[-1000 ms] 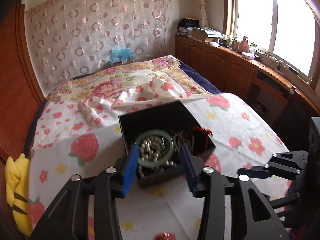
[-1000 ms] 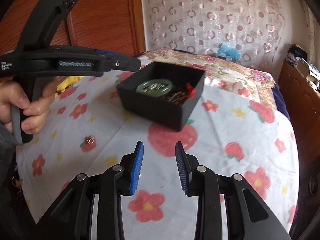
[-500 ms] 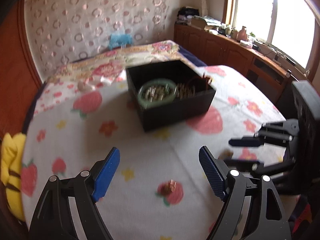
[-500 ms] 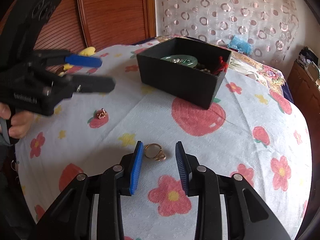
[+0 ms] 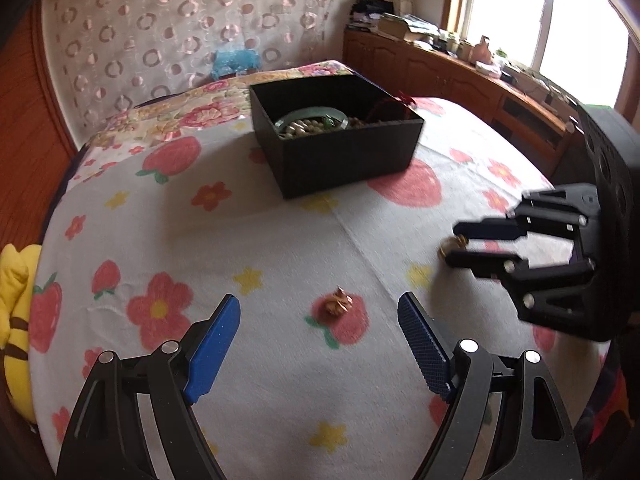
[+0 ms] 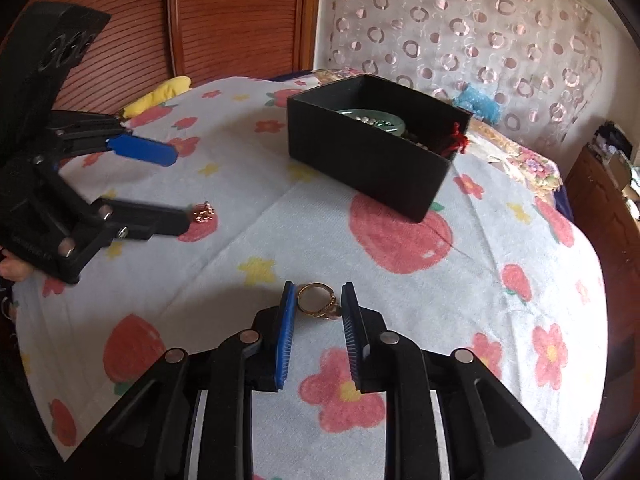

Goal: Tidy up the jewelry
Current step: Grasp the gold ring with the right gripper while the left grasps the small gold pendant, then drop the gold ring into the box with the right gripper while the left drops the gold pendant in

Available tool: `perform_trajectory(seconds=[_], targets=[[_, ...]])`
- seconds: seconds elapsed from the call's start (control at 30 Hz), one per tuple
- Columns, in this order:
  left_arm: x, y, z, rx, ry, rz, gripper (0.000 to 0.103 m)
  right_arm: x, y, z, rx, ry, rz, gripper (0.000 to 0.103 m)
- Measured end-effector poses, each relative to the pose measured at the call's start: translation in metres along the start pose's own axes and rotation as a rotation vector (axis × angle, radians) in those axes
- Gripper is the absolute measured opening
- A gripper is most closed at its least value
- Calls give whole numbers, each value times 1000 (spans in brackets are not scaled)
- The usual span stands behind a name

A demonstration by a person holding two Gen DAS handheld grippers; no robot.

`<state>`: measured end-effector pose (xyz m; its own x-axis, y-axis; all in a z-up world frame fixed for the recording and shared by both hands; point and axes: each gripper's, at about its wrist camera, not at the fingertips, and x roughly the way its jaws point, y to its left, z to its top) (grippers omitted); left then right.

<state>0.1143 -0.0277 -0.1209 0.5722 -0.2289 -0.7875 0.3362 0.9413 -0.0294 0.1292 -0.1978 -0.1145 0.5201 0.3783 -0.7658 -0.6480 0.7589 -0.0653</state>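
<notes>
Blue-padded fingers of the right gripper (image 6: 318, 300) stand a little apart on either side of a gold ring (image 6: 316, 302), which lies flat on the flower-printed sheet (image 6: 500, 220) between the tips; whether either pad touches the band cannot be told. Seen from the left wrist, the same gripper (image 5: 456, 246) has the ring (image 5: 452, 245) showing as a small gold glint between its dark tips.

The left gripper (image 5: 320, 320) hangs with its jaws spread wide, holding nothing. Just ahead of it and roughly centred between the fingers, a small rose-gold trinket (image 5: 338, 301) rests on a printed strawberry — too small to name more closely. From the right wrist, the left gripper (image 6: 182, 188) sits off to that camera's left, its lower finger tip just beside the trinket (image 6: 204, 213).

Farther ahead of both tools stands an open black box (image 5: 344, 156), well apart from the ring and the trinket. Inside it lie a pale green bangle (image 5: 310, 114), a heap of beads (image 5: 304, 127) and a red tassel (image 6: 460, 140) at one corner. A yellow plush toy (image 5: 16, 304) lies at the sheet's edge, left of the left gripper.
</notes>
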Motion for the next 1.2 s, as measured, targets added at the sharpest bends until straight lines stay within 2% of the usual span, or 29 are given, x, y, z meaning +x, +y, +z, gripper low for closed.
perform_trajectory(seconds=[0.03, 0.23, 0.47, 0.6, 0.87, 1.2], targets=[[1, -3, -2, 10, 4, -5, 68, -1, -1, 0, 3, -5, -1, 25], [9, -10, -2, 24, 15, -7, 47, -6, -8, -2, 32, -17, 5, 25], [14, -14, -1, 39, 14, 4, 32, -10, -11, 1, 43, -27, 12, 25], [14, -17, 2, 53, 16, 7, 14, -13, -12, 3, 46, -33, 15, 25], [2, -18, 16, 54, -42, 8, 14, -18, -21, 23, 57, -54, 2, 25], [-10, -9, 36, 19, -100, 24, 14, -23, -51, 69, 113, -118, -18, 25]])
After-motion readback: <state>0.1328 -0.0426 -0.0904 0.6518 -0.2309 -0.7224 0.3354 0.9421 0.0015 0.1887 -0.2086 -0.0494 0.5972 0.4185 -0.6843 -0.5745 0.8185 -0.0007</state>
